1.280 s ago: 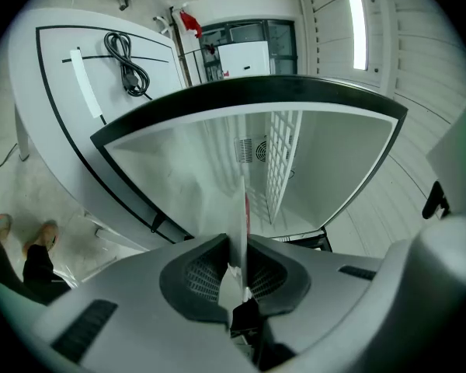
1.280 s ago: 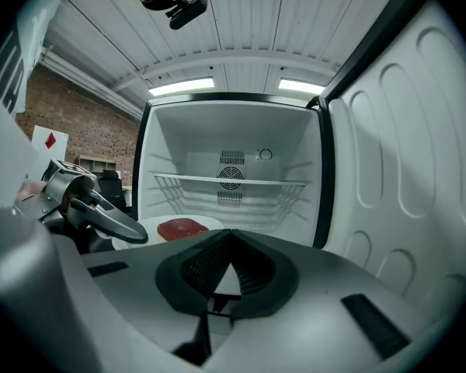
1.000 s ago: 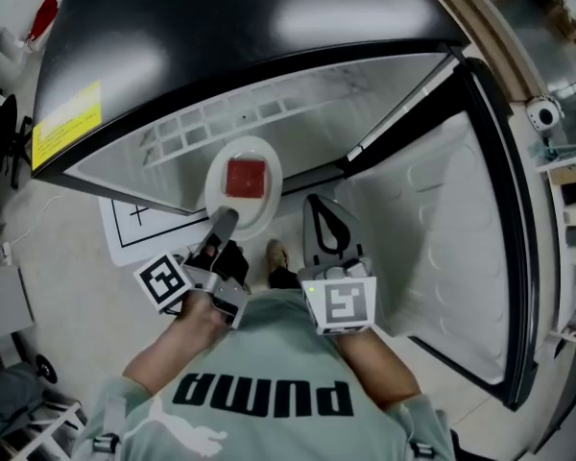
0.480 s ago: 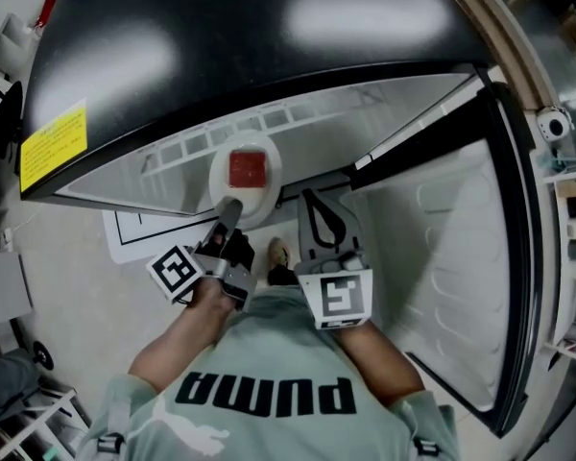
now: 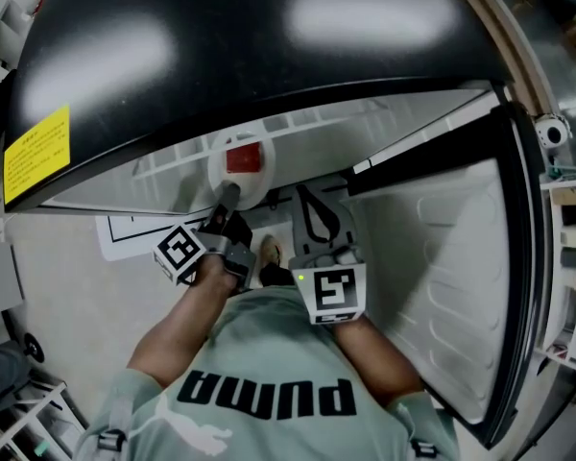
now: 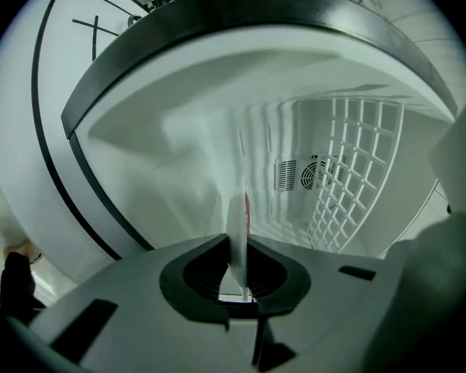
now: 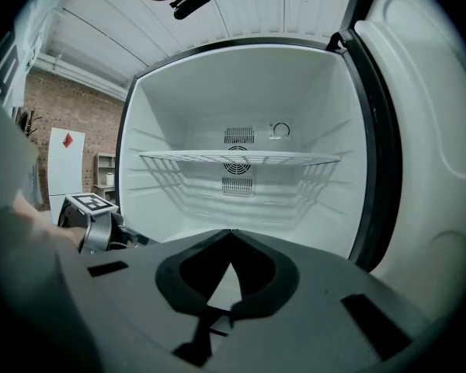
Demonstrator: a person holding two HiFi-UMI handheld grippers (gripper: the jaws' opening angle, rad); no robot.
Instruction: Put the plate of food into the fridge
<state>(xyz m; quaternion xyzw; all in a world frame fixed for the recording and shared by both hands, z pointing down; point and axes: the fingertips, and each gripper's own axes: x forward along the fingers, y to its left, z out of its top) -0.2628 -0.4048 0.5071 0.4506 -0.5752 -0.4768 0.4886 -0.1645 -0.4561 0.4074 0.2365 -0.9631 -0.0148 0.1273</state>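
- Head view: left claw (image 5: 228, 193) clamped on the rim of the plate (image 5: 216, 166) of food (image 5: 243, 158), at the fridge (image 5: 269, 56) front edge.
- Right gripper view: right claw (image 7: 231, 233) closed, holding nothing; wire shelf (image 7: 237, 158) ahead.
- Still to do, apparently: set the plate inside and release it.

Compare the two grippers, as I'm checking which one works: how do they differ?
The left gripper is shut on the rim of the plate; the right gripper is shut on nothing. The left gripper is rolled onto its side; the right gripper sits level. Both face the open fridge.
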